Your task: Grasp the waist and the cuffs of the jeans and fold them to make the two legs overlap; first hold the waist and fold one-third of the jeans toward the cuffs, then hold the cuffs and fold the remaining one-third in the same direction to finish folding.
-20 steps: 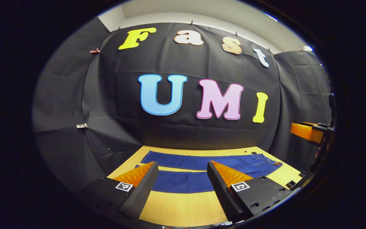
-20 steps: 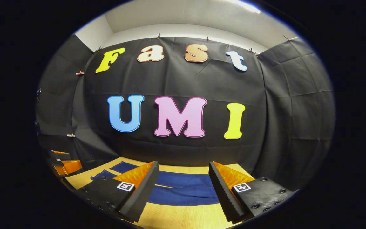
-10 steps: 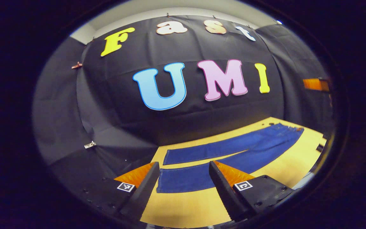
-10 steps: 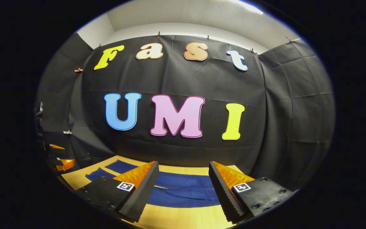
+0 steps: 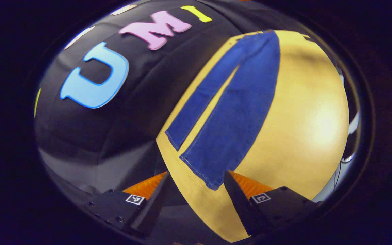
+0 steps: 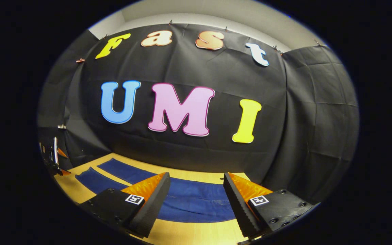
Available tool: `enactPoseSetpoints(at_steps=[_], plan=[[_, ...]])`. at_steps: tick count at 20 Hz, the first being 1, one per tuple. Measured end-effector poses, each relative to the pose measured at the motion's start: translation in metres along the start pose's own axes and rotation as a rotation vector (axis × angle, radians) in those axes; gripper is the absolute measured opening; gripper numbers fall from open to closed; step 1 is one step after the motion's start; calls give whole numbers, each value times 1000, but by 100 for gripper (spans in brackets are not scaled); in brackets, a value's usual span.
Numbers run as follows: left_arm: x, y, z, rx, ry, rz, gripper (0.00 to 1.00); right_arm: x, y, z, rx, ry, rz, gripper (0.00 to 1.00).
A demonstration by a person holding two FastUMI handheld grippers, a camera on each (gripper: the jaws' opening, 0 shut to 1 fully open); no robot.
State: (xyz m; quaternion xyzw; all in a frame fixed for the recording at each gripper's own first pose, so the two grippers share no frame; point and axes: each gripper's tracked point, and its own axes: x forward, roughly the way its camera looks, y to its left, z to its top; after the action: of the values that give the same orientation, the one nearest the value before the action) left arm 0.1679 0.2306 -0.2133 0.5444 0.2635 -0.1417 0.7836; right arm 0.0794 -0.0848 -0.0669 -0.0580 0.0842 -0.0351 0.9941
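Note:
Blue jeans (image 5: pixel 237 112) lie flat and spread on the wooden table (image 5: pixel 305 129), both legs apart. In the left gripper view the cuffs are near me and the waist is far off at the top. My left gripper (image 5: pixel 196 180) is open, hovering just past the near cuff (image 5: pixel 199 170), holding nothing. In the right gripper view the jeans (image 6: pixel 189 204) stretch across the table from left to right. My right gripper (image 6: pixel 196 182) is open above their wider end, empty. The left gripper (image 6: pixel 54 156) shows small at the far left of that view.
The black cloth wall (image 6: pixel 189 156) stands directly behind the table's far edge. The left table end (image 5: pixel 168 163) drops off beside the cuffs. Bare wood (image 5: pixel 311 119) lies on the near side of the jeans.
My left gripper has swung round and tilted down toward the cuff end, now looking along the length of the jeans. The right gripper has tilted slightly, staying over the waist end.

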Motion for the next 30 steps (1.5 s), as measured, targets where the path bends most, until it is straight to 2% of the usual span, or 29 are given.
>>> enactPoseSetpoints(at_steps=[1, 3, 7, 9, 10, 13, 14, 15, 16, 17, 18, 19, 22, 23, 25, 27, 30], plan=[[14, -5, -11, 60, 27, -35, 98, 8, -4, -5, -6, 9, 2, 96], [36, -16, -27, 119, 70, -113, 98, 26, -12, -12, 7, 12, -2, 96], [68, -25, -46, 240, 120, -194, 98, 61, -30, -46, -11, 74, -20, 96], [80, -20, -42, 321, 105, -189, 97, 74, -39, -61, -27, 98, -29, 96], [84, -18, -39, 337, 101, -190, 93, 80, -44, -66, -34, 106, -35, 96], [95, -19, -31, 356, 92, -215, 90, 93, -56, -86, -63, 131, -46, 96], [106, -20, -30, 358, 95, -227, 78, 98, -60, -92, -80, 140, -51, 96], [110, -24, -28, 358, 110, -241, 70, 101, -66, -98, -95, 147, -55, 96], [115, -23, -23, 363, 116, -232, 46, 105, -73, -103, -113, 154, -61, 96], [117, -24, -22, 351, 125, -231, 34, 108, -80, -107, -139, 154, -65, 96], [118, -24, -20, 334, 132, -230, 20, 112, -90, -109, -178, 150, -72, 97], [119, -25, -23, 318, 135, -221, 14, 116, -100, -111, -222, 146, -74, 96], [118, -26, -22, 299, 131, -232, 6, 127, -130, -119, -413, 144, -30, 96], [117, -27, -22, 297, 132, -239, 6, 131, -138, -125, -525, 150, 3, 96], [118, -29, -23, 297, 139, -246, 6, 133, -152, -149, -729, 188, 117, 96], [119, -28, -23, 297, 151, -241, 6, 128, -173, -191, -894, 279, 225, 96], [119, -28, -24, 296, 163, -233, 6, 113, -215, -256, -1070, 453, 325, 96]])
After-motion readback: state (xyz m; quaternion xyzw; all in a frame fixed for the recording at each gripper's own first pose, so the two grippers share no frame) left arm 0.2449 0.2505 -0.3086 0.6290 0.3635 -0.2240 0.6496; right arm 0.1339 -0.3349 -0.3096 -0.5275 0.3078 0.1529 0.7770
